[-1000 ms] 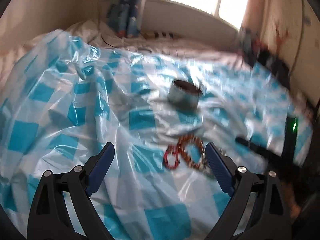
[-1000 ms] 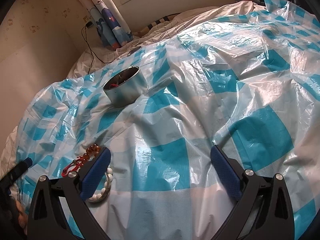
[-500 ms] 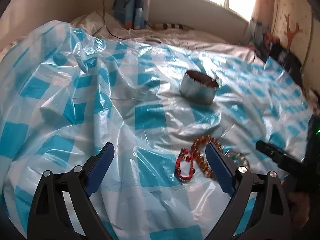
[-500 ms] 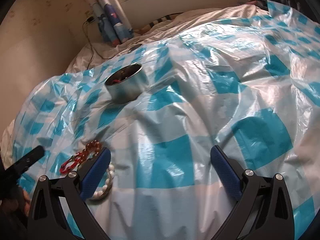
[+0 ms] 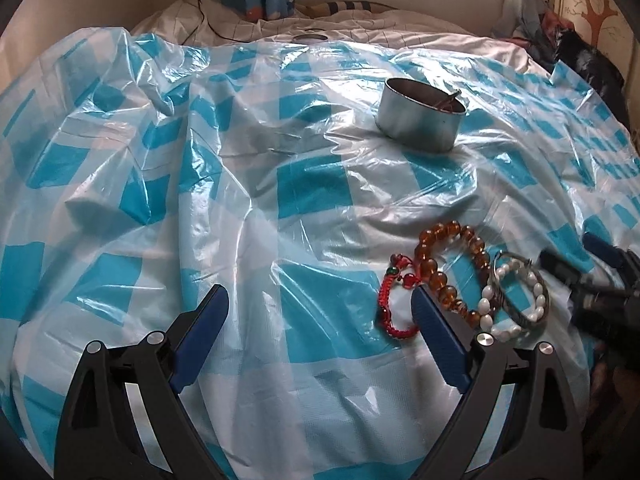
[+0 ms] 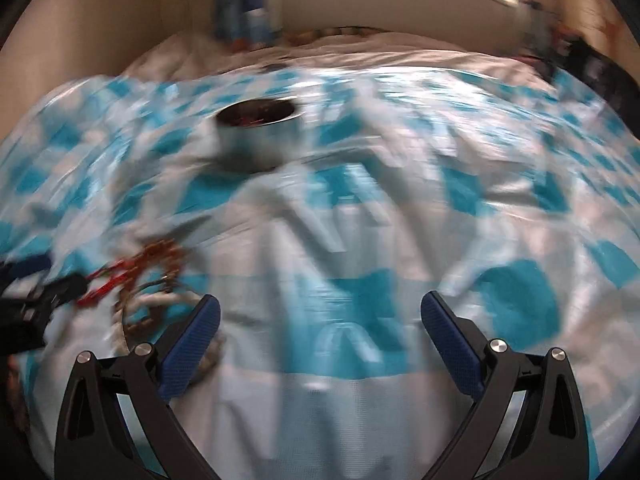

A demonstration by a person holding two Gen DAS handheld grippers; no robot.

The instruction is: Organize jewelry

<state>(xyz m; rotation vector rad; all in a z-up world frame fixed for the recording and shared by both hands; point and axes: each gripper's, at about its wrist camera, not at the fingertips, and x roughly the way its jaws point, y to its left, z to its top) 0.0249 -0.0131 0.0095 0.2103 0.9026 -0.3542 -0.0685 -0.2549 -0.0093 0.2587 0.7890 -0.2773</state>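
Four bracelets [image 5: 460, 280] on checked blue-white plastic sheet [image 5: 304, 192], round metal tin [image 5: 420, 120] beyond. Left gripper [image 5: 316, 320], right gripper [image 6: 320, 320]: jaws apart, empty. Approach step; next likely centre on red cord bracelet [image 5: 390, 308].

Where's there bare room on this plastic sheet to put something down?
Free: the wide stretch of checked plastic sheet left of the metal tin and ahead of the left gripper. Crowded: the near right, where the red bracelet, amber bead bracelet and white bead bracelet cluster.
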